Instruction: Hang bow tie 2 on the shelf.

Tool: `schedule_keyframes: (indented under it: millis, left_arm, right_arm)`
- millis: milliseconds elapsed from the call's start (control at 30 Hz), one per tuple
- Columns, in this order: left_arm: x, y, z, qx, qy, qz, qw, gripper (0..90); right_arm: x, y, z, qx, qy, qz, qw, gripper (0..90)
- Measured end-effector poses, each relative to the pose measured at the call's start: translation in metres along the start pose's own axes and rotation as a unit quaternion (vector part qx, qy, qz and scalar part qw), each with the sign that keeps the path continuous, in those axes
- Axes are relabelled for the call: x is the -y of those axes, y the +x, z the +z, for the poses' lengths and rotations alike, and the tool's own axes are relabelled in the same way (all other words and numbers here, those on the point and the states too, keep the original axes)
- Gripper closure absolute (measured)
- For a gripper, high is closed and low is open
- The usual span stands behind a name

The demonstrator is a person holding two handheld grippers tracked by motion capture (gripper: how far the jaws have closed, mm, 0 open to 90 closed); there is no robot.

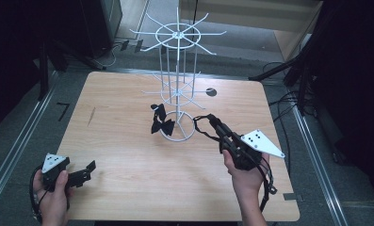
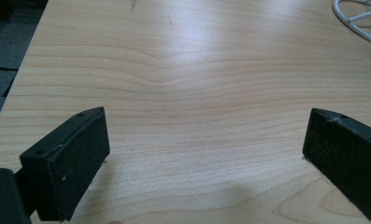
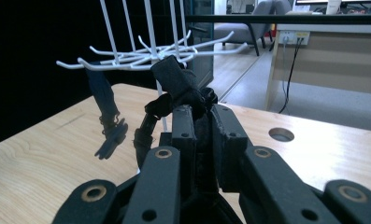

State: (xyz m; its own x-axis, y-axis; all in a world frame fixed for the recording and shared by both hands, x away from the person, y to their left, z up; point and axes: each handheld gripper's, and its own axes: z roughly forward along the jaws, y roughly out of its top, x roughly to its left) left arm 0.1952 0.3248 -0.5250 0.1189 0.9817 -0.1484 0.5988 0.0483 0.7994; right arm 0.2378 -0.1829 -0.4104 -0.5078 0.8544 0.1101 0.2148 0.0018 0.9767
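Jaws on the right gripper (image 3: 199, 135) are clamped tight on a black fabric bow tie with a strap (image 3: 176, 88) — the strap loops out past the tips, seen in the high view as a dark loop (image 1: 204, 123) just right of the stand's base ring. Left gripper (image 2: 206, 154) has its jaws spread wide, nothing between them, hovering low over the light wood-grain table (image 2: 183, 70) near its front left corner; in the high view it sits at (image 1: 83, 172), well apart from the work.

Target looks like the white wire rotating display stand with two tiers of hooks (image 1: 177, 56). One black bow tie (image 1: 160, 120) already hangs from a lower-tier hook on the stand's left side, dangling down beside the base ring. From the right gripper view that hung tie (image 3: 107, 112) is left of the held one, and the lower hooks (image 3: 141, 56) are just above and behind the held strap.

Progress, as I read it: one tie hung, second in hand, not yet on a hook. Left to do — lift the strap loop over a free lower hook and release. No other loose ties visible on the table, so this may be the last one. Upper tier is bare.
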Motion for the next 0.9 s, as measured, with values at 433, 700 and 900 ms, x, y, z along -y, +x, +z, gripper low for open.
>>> schedule_keyframes:
  millis: [433,700,900]
  left_arm:
    - [0.0,0.0,0.0,0.001,0.0,0.0,1.0,1.0]
    - [0.0,0.0,0.0,0.0,-0.002,0.0,1.0,1.0]
    - [0.0,0.0,0.0,0.0,-0.002,0.001,1.0,1.0]
  right_arm:
    - [-0.015,0.001,0.003,-0.003,-0.016,0.002,0.9999,81.4]
    - [-0.024,0.002,0.003,-0.007,-0.026,-0.002,0.9996,81.4]
    - [-0.028,0.0,0.005,-0.007,-0.027,0.0,0.9996,81.4]
